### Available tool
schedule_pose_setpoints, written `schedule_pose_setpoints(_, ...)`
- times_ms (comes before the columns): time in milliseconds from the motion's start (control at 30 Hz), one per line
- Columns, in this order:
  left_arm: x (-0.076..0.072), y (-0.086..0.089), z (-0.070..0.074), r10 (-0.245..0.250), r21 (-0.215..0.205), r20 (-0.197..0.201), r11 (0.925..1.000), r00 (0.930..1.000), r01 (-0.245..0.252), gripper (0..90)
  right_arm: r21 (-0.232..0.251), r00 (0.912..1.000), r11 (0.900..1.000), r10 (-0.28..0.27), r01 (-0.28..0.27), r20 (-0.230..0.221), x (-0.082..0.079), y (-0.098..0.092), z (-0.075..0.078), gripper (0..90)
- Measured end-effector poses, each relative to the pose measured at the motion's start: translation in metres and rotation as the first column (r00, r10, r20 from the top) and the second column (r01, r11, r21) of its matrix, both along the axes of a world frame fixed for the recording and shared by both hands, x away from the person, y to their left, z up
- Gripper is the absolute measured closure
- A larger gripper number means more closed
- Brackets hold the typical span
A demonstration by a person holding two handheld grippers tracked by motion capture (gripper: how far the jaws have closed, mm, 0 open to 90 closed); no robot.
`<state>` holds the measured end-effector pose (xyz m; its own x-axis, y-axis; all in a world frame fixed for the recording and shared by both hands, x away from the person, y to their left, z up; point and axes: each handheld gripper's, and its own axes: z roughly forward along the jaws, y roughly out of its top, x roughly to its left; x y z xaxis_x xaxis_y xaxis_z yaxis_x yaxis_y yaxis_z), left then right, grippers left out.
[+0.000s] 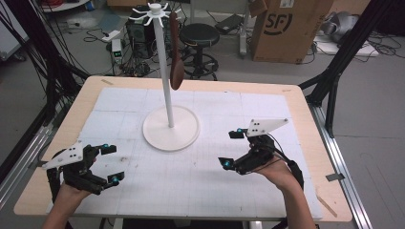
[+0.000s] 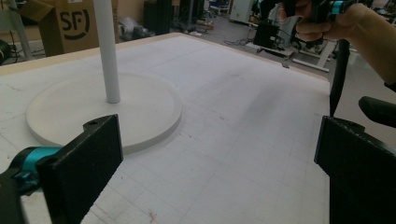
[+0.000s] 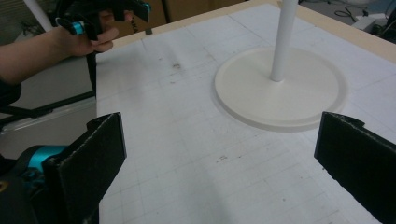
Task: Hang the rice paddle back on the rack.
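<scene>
Flanking the white stand (image 1: 170, 128), both grippers gape near its hung brown spoon (image 1: 176, 52).

White stand (image 1: 170, 128), brown spoon (image 1: 176, 71)

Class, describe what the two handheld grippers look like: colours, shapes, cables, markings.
The left gripper and right gripper are black, with flat rectangular jaws, teal fittings and a pale grey three-cornered plate with small dark holes. A black cable trails from the right one.

- Between my left hand-held gripper (image 1: 109, 163) and right hand-held gripper (image 1: 232, 148) the white surface (image 1: 191, 186) lies bare.
- Ahead, the stand's round base (image 1: 171, 128) and upright pole (image 1: 162, 71) block the middle.
- A brown spoon (image 1: 176, 52) hangs beside the pole, well above the surface.
</scene>
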<state>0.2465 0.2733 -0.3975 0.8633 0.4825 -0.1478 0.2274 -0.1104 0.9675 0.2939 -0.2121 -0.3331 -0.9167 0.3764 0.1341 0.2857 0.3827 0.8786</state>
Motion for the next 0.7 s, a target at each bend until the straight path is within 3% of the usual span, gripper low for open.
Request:
schedule_pose_setpoints(333, -0.001, 0.000, 0.001, 0.002, -0.001, 0.001, 1.0000, 1.0000, -0.002, 1.7, 0.010, 0.9993, 0.999, 0.036, -0.036, -0.013, -0.010, -0.006, -0.011, 1.0)
schedule_pose_setpoints(700, 0.000, 0.000, 0.000, 0.002, 0.004, 0.001, 1.0000, 1.0000, -0.002, 1.7, -0.003, 0.9993, 1.000, 0.017, -0.018, -0.033, -0.014, -0.014, -0.027, 1.0)
